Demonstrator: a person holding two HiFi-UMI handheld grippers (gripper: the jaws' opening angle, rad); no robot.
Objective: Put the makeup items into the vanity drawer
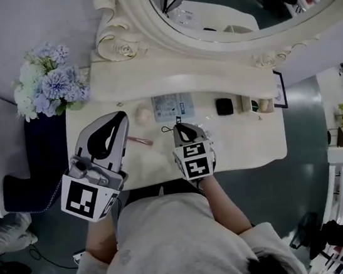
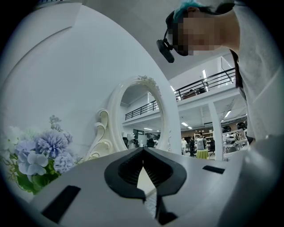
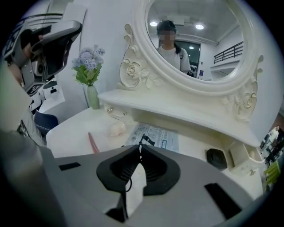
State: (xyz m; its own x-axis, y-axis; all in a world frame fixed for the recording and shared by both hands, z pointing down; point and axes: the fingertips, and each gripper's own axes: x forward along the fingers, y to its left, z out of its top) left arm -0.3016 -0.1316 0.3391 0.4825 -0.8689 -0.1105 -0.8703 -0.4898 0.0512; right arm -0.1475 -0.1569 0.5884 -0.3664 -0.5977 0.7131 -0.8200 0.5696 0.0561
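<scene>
Our left gripper (image 1: 120, 116) and right gripper (image 1: 178, 124) have grey shells with black inner pads. Each carries a white cube (image 1: 195, 159) of black square markers. We wear a pale shirt (image 1: 168, 247).

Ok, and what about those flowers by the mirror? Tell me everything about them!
The flowers are a bushy bunch of pale blue, lilac and white blooms with green leaves, and they may be artificial. They stand upright in a slim, pale green vase at the left back corner of the vanity top. They are right beside the carved scroll of the mirror frame. Nothing else seems to touch them.
</scene>
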